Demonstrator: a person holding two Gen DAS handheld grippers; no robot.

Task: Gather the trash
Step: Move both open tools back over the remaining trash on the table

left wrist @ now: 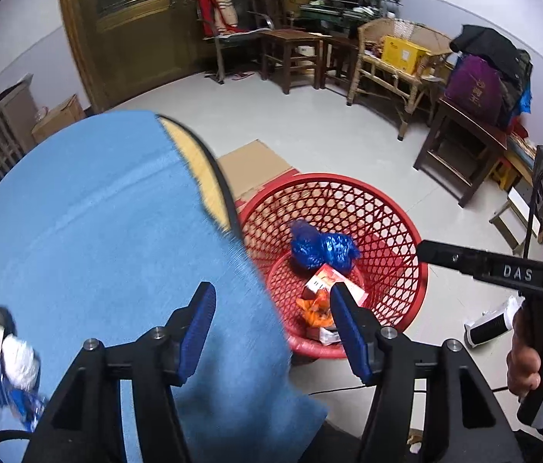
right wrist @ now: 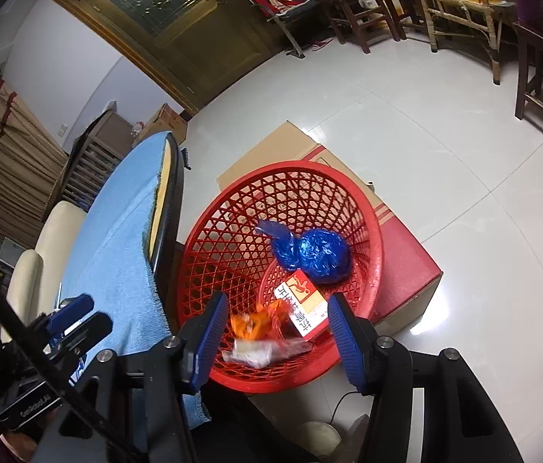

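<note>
While both claws hang apart with nothing between the pads, the red basket (right wrist: 202, 239) on the floor already holds most of the trash: a blue bag (right wrist: 314, 256), a red-and-white carton (right wrist: 304, 303), an orange wrapper (right wrist: 256, 320) and a clear packet (right wrist: 252, 351), the last two blurred.

Right claw (right wrist: 273, 333) sits over the basket mouth, empty. Left claw (left wrist: 271, 328) straddles the edge of the surface with its blue cloth (left wrist: 98, 231), one pad over cloth, the other over the basket.

Remaining on the surface: a blue-and-white wrapper (left wrist: 1, 362), far off at the left edge of the left view, blurred.

Risks, as judged:
- Wrapper lies near the surface edge; a clumsy approach could nudge it off onto the floor.
- Thin, crinkly packaging may slip from the pads or be pinched together with the cloth, dragging the cloth.
- Basket leans against the surface and a cardboard box (right wrist: 271, 146); a knock from either claw could tip it.
- Two claws close together; crossing paths could make them collide.
</note>
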